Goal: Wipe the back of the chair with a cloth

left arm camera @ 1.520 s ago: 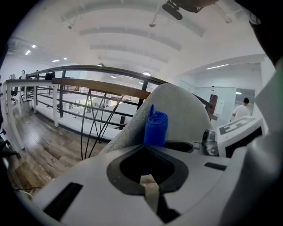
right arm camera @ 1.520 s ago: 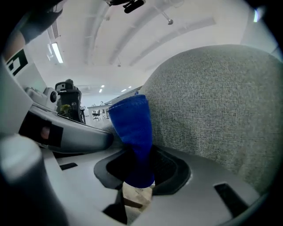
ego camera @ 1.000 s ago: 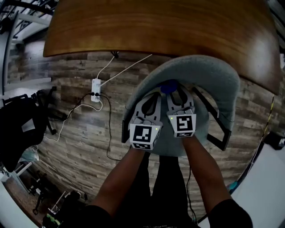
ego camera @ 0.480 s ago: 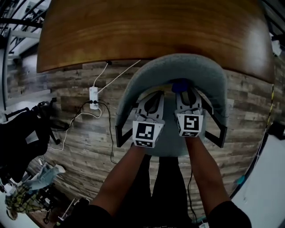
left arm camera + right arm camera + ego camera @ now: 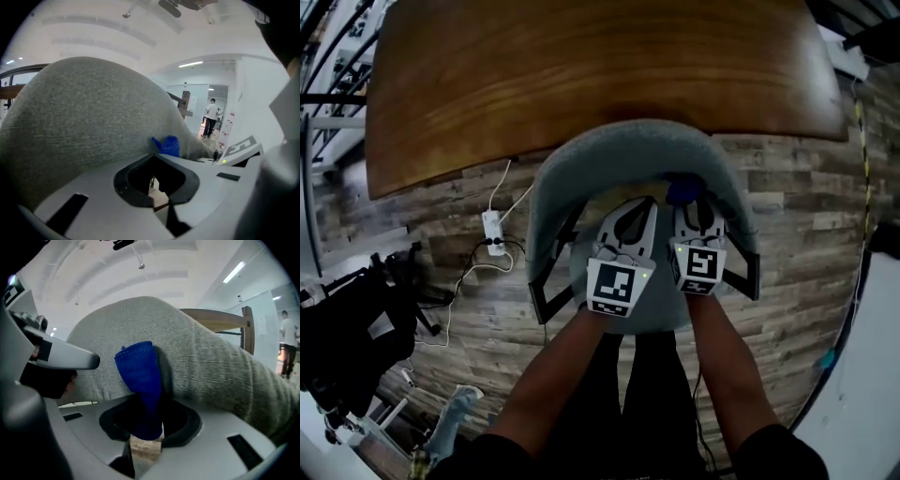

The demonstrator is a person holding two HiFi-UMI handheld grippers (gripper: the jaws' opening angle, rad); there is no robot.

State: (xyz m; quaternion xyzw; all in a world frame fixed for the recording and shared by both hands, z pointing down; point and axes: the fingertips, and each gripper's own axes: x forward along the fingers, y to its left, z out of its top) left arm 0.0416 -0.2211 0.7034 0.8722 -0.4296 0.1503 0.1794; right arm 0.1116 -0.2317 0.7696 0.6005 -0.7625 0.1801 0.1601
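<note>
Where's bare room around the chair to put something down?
Tabletop beyond the chair: bare. Floor right of it, up to the yellow cable: bare. Crowded: floor at left, with power strip and cords; chair seat, under left gripper and right gripper with blue cloth.

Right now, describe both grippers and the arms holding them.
The left gripper and right gripper are light grey shells with dark oval cut-outs, each carrying a white cube of black square markers and a small green light. Bare forearms, short dark sleeves.

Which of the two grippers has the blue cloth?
The right gripper: its jaws clamp the blue cloth at the grey fabric chair back; the left gripper holds nothing.
</note>
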